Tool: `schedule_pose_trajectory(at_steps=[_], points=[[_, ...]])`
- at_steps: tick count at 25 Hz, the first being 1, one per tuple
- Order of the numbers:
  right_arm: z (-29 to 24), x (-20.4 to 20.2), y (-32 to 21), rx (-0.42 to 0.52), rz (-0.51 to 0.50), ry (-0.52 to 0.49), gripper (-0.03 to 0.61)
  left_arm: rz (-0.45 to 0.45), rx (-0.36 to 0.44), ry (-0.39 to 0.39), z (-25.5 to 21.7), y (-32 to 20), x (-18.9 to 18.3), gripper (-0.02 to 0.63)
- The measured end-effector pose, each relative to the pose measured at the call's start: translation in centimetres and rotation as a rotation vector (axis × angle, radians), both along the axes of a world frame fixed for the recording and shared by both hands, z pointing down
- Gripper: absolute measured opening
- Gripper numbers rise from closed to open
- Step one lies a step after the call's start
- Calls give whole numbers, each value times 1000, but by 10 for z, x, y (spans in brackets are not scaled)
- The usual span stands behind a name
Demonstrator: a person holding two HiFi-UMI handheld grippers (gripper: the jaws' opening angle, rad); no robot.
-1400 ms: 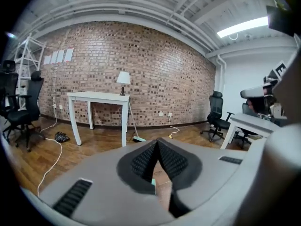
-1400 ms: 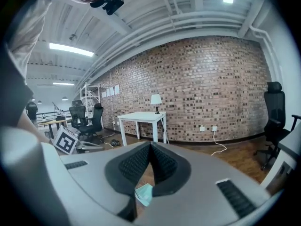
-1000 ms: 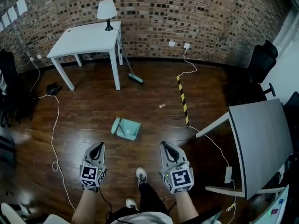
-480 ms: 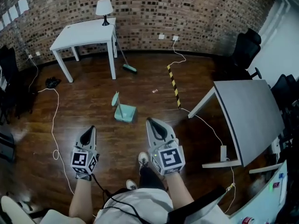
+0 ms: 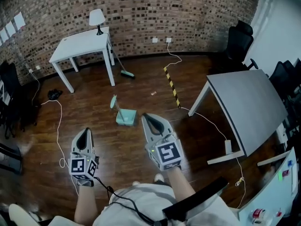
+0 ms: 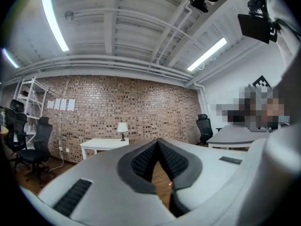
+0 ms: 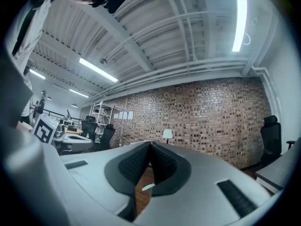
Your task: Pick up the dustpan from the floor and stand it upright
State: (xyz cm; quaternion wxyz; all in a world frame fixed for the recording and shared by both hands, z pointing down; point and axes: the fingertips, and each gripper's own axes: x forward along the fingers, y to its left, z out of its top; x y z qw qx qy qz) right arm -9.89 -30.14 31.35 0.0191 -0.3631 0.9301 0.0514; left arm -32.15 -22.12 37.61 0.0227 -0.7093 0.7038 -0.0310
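Note:
The teal dustpan lies flat on the dark wood floor, its long handle running toward the back left. In the head view my right gripper hangs in the air with its tips just right of the pan; the jaws are shut with nothing in them. My left gripper is held further left, clear of the pan, also shut and holding nothing. The left gripper view shows my left gripper pointing level at the brick wall. In the right gripper view a sliver of the dustpan shows below the closed tips of my right gripper.
A white table with a lamp stands at the back left, and a broom leans against it. A grey table fills the right. A yellow-black strip and a white cable cross the floor. Black office chairs stand at the back right.
Both grippers have risen toward the camera and look larger, the right one most. The head view has swung. The dustpan lies where it was.

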Motion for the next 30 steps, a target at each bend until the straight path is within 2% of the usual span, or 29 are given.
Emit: schedule_pose_trajectory(at_steps=[3,8,17,23,28,30], points=[[-18,14,-5,31,-12,-16,-18,-18,16,-18,-19,-4,10,2],[-25,44,-10,9,-8,-11,-18,16,54,-52,-35,-12,47,2],[-14,68,-1,-37,1,-15,-18,71,35,-49,-31,-8,81,2],[-12,60,16,-58,3,-19,-18,84,41,-50,-31,19,79,3],[-5,58,38,-78,41,-24,-18,110,-41,-73,-1,50,71,3],[1,62,48,-92,55,-10,-18,100,-63,-58,10,59,64,3]])
